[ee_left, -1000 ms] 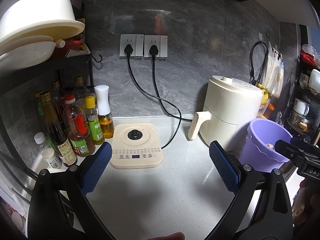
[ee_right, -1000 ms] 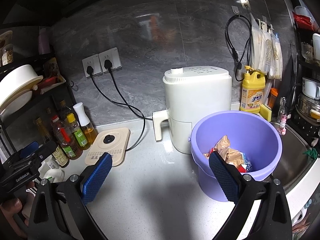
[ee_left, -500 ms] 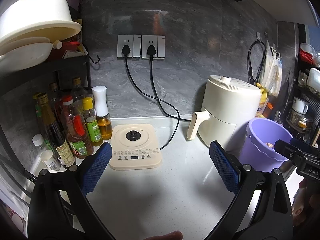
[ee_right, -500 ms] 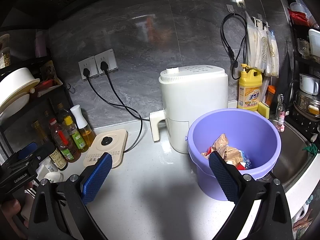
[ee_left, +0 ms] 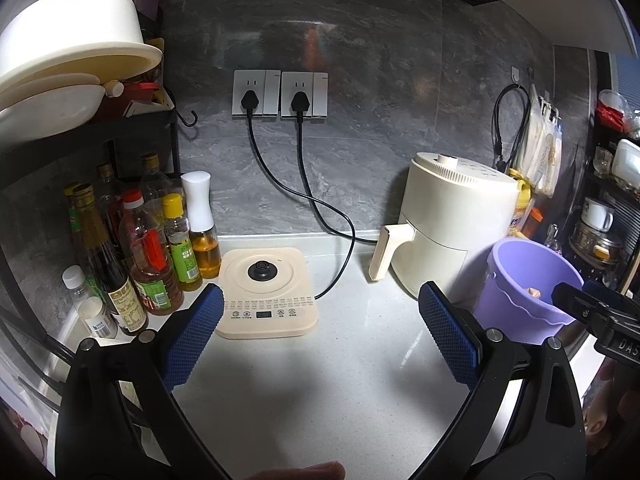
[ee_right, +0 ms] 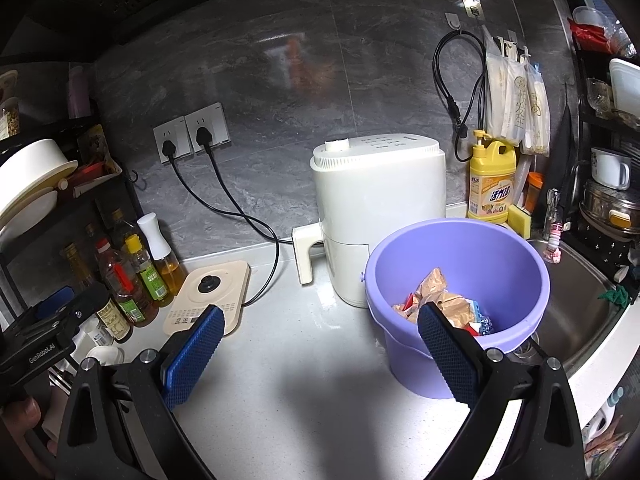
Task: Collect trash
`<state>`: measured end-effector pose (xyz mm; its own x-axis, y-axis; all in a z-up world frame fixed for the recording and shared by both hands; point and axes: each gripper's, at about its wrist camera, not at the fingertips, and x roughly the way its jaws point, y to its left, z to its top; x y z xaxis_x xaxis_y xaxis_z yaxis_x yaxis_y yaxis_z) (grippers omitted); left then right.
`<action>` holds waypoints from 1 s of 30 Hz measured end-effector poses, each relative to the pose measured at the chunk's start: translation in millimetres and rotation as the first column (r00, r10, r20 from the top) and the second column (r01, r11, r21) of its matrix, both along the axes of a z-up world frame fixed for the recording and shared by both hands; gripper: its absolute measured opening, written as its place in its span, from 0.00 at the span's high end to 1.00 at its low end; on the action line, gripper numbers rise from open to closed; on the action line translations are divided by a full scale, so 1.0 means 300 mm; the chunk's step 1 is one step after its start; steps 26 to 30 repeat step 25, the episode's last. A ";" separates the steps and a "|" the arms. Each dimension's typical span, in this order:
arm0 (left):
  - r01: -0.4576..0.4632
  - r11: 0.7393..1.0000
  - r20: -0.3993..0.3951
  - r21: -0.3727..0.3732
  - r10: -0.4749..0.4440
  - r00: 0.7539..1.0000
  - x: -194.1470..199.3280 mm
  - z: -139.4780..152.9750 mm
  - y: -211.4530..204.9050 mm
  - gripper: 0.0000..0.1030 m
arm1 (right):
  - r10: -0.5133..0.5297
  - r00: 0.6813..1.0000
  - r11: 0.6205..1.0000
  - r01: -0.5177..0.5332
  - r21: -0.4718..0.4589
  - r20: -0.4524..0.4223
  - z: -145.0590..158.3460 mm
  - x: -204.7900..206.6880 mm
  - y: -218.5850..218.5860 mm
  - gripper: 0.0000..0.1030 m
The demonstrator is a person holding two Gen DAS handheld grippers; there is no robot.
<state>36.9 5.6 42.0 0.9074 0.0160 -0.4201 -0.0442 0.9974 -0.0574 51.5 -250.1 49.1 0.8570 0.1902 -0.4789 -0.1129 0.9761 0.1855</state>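
Lying beyond hand-held gripper (ee_right: 320,344): binned trash (ee_right: 444,300)

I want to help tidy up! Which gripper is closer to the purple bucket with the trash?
The right gripper: the purple bucket sits just behind its right finger. The left gripper faces the kettle base.

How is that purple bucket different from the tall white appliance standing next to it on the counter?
The purple bucket is open at the top and holds crumpled wrappers; the white appliance is closed on top. The bucket is lower and wider and flares toward its rim; the appliance stands taller with straight sides. The appliance has a handle sticking out low on its side; no such handle shows on the bucket. Both stand upright on the pale counter.
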 end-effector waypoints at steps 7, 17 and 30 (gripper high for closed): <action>0.007 1.000 0.000 -0.017 -0.007 1.000 -0.003 -0.004 -0.004 0.06 | -0.012 1.000 1.000 0.012 -0.003 0.001 0.003 -0.017 -0.005 0.08; 0.023 0.999 0.016 -0.043 -0.022 1.000 -0.001 -0.010 -0.016 0.06 | -0.033 0.999 0.999 0.033 -0.017 -0.010 0.001 -0.025 -0.022 0.08; 0.025 0.997 -0.001 -0.068 -0.025 1.000 0.004 -0.021 -0.005 0.06 | -0.025 1.000 1.000 0.025 -0.011 -0.010 0.012 -0.022 0.000 0.08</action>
